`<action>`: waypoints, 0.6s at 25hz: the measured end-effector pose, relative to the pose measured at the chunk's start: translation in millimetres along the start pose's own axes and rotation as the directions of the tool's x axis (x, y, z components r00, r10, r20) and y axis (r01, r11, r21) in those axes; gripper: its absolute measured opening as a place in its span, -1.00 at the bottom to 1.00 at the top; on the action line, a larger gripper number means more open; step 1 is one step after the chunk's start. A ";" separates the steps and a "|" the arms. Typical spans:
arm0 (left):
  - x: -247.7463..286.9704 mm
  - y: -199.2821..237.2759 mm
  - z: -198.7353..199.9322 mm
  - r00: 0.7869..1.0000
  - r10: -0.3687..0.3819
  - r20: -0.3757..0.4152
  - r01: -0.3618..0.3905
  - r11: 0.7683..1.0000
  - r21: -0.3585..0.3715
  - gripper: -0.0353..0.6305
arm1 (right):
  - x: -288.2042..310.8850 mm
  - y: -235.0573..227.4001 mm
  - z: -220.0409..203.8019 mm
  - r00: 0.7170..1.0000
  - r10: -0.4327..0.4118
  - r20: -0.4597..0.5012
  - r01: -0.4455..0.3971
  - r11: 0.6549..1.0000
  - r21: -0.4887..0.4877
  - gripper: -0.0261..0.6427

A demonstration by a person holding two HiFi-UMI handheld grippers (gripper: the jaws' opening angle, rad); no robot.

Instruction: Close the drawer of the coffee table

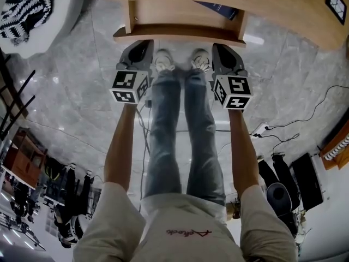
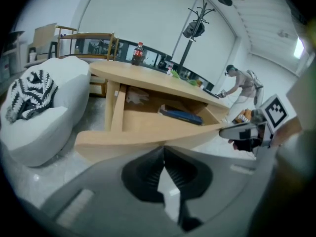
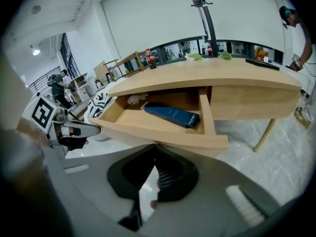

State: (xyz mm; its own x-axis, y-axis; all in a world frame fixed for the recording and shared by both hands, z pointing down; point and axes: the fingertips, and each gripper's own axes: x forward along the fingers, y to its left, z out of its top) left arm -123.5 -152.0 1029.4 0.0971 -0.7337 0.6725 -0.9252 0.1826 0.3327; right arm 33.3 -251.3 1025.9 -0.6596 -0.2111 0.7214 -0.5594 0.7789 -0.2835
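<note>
The wooden coffee table [image 1: 283,12] runs across the top of the head view. Its drawer [image 1: 180,34] is pulled out toward me, and a dark blue book [image 1: 218,9] lies inside. My left gripper [image 1: 139,47] and right gripper [image 1: 220,49] are both shut, tips up against the drawer's front panel, one near each end. In the left gripper view the shut tips [image 2: 164,147] meet just under the front panel [image 2: 143,138], with the book [image 2: 180,115] behind. The right gripper view shows its tips [image 3: 156,146] at the panel [image 3: 173,138] and the book [image 3: 171,115].
A white padded seat [image 1: 32,31] with a zebra-striped cushion [image 2: 29,95] stands left of the table. My shoes [image 1: 163,60] are on the marble floor below the drawer. Cables [image 1: 289,127] trail at the right. A cola bottle [image 2: 138,53] stands on the tabletop.
</note>
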 end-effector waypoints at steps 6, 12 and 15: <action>-5.9 -2.4 12.8 1.000 -0.002 0.022 0.002 1.000 -0.003 -0.90 | -7.3 4.1 13.7 0.999 0.009 0.032 -0.010 1.000 0.007 -0.90; -5.6 -4.4 20.0 1.000 -0.007 0.026 0.007 1.000 0.007 -0.90 | -7.6 0.8 20.7 0.999 0.003 0.031 -0.004 1.000 0.017 -0.90; -5.7 -3.2 21.5 1.000 -0.009 0.027 0.009 1.000 0.010 -0.90 | -6.7 1.3 22.4 0.999 0.005 0.033 -0.006 1.000 0.015 -0.90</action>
State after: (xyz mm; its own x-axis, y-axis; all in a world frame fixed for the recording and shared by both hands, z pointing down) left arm -129.0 -162.5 1010.3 0.0954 -0.7529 0.6512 -0.9279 0.1695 0.3319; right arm 25.8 -262.1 1006.6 -0.6788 -0.2265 0.6985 -0.5632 0.7710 -0.2973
